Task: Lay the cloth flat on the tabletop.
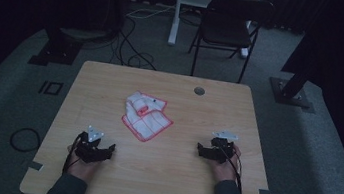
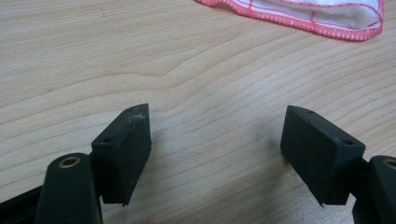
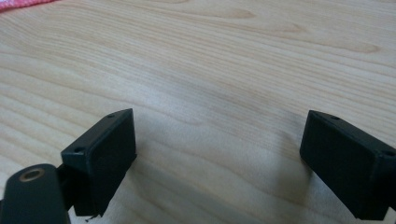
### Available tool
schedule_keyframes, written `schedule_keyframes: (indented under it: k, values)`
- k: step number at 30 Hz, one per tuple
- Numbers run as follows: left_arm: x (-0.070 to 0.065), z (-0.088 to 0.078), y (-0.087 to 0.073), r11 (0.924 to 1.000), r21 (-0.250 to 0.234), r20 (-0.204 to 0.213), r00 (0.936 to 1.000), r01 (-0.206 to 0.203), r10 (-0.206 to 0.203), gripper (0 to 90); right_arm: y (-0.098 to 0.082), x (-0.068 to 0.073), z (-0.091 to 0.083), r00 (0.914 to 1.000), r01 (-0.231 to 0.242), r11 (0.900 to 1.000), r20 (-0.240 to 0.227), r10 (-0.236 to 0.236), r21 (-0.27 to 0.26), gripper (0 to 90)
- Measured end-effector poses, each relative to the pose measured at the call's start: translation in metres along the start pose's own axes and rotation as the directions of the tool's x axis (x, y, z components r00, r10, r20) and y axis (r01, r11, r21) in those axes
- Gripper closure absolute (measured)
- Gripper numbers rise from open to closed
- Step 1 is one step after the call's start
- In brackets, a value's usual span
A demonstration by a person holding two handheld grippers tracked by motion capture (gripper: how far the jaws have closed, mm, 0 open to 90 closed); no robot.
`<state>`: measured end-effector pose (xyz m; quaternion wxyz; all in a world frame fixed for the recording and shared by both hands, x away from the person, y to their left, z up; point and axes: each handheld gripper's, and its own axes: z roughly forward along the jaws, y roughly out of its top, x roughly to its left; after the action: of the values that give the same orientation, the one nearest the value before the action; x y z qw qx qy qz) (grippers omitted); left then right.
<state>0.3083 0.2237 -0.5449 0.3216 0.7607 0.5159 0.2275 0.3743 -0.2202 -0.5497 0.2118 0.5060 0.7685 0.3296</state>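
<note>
The cloth [image 1: 147, 115], white with red trim, lies crumpled mid-table [image 1: 169, 177]. The left gripper [image 1: 108, 150] rests at its seven o'clock, the right gripper [image 1: 200, 149] at four o'clock; both stand wide apart, nothing between them. The left gripper view catches the cloth's red hem [image 2: 299, 21] at one o'clock. From above, bare wood runs to every edge; a chair [image 1: 229, 26] stands beyond.

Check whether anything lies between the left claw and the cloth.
Nothing visible does: bare table lies between the open left claw and the cloth.
</note>
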Motion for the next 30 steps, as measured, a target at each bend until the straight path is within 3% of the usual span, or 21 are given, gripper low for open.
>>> schedule_keyframes:
  k: [7,13,16,24,27,30]
  values:
    - [-0.0011,-0.0005,-0.0003,1.0,-0.002,-0.002,1.0,0.005,-0.005,26.6,-0.0038,0.0014,-0.004,0.9999,0.009,1.0,-0.008,-0.009,-0.005,13.0]
    - [-0.0031,-0.0001,0.0004,0.9999,-0.014,0.016,0.9998,-0.009,0.01,35.3,-0.0052,0.0025,-0.0057,1.0,0.003,1.0,-0.006,-0.003,-0.007,13.9]
    - [-0.0026,-0.0002,0.0007,0.9998,-0.017,0.013,0.9999,0.004,-0.004,38.1,-0.0054,0.0024,-0.0059,1.0,0.005,1.0,-0.007,-0.005,-0.007,14.1]
    - [-0.0026,-0.0001,0.0018,1.0,-0.01,0.007,1.0,0.002,-0.002,39.2,-0.0065,0.0031,-0.0069,0.9995,0.022,1.0,-0.024,-0.022,-0.009,14.2]
    - [-0.0002,-0.001,0.0046,0.9994,0.002,0.041,0.9985,0.035,-0.035,42.9,-0.0065,0.0034,-0.0069,0.9994,0.023,1.0,-0.026,-0.023,-0.009,14.2]
    - [-0.0003,-0.0006,0.0071,0.9994,0.014,0.05,0.9983,0.03,-0.031,46.0,-0.0065,0.0035,-0.007,0.9993,0.024,1.0,-0.028,-0.025,-0.009,14.2]
